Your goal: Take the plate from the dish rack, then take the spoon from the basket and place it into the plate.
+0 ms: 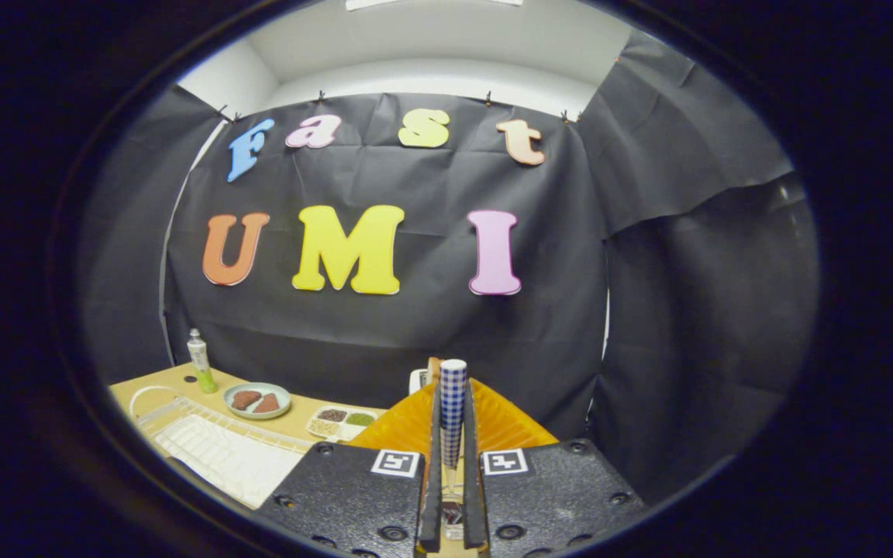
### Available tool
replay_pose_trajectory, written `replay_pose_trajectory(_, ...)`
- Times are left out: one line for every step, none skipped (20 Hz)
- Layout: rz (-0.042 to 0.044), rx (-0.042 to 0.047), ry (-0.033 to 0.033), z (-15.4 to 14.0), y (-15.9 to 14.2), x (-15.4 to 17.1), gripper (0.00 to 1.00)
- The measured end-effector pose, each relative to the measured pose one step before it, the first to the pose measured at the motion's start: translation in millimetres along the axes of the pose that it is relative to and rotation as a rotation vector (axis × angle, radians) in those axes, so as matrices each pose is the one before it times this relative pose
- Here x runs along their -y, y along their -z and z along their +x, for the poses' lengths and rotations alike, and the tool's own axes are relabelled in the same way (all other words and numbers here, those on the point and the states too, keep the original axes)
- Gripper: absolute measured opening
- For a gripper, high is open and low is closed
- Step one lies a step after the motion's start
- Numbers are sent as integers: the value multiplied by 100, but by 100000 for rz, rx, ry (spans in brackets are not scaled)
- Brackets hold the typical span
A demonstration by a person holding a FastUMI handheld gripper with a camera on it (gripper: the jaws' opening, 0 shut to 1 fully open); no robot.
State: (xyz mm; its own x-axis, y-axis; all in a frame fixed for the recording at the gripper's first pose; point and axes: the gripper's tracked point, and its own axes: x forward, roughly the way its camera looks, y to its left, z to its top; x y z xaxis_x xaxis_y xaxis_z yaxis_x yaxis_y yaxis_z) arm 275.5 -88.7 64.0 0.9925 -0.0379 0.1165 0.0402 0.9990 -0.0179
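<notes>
My gripper [452,399] is shut on a spoon [453,411] with a blue-and-white checked handle. The spoon stands upright between the two fingers, its handle end poking out above the fingertips and its bowl end down near the gripper's body. Just beyond the fingers sits the orange ribbed basket [502,425]. To the left of the fingers lies the white wire dish rack [222,453] on the wooden table. Beyond the rack rests a pale green plate [256,401] with two brown pieces on it.
A small bottle with green liquid [200,360] stands at the table's far left corner [153,385]. A white compartment tray of grains [340,422] lies between the plate and the basket. A pale object [418,380] shows behind the basket. Black cloth walls close in the back and right.
</notes>
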Motion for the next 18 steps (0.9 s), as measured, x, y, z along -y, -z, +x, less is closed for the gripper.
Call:
replay_pose_trajectory(468, 821, -1162, -1354, -671, -986, 16)
replay_pose_trajectory(689, 487, -1403, -1269, -212, -1133, 16)
replay_pose_trajectory(-29, 84, -1975, -1455, -192, -1356, 16)
replay_pose_trajectory(557, 611, -1187, -1274, -98, -1099, 16)
replay_pose_trajectory(546, 1516, -1130, -1132, -115, -1289, 16)
replay_pose_trajectory(-194, 986, -1968, -1159, 121, -1565, 16)
replay_pose_trajectory(-632, 418, -1664, -989, 404, -1610, 16)
replay_pose_trajectory(-523, -382, -1106, -1003, 627, -1533, 16)
replay_pose_trajectory(486, -604, -1467, -934, 593, -1566, 16)
replay_pose_trajectory(896, -689, -1698, -898, 832, -1959, 16)
replay_pose_trajectory(318, -221, -2104, -883, 881, -1923, 16)
replay_pose_trajectory(-328, -524, -2670, -759, 917, -1873, 16)
replay_pose_trajectory(-544, -736, -2465, -710, 966, -1875, 16)
replay_pose_trajectory(-879, -414, -1322, -587, 1123, -1509, 16)
replay_pose_trajectory(-93, 434, -1405, -625, 813, -1438, 17)
replay_pose_trajectory(1066, -349, -2571, -400, 1125, -1923, 17)
replay_pose_trajectory(509, -996, -1892, -382, 1128, -1441, 17)
replay_pose_trajectory(330, -1236, 447, -346, 1225, -701, 17)
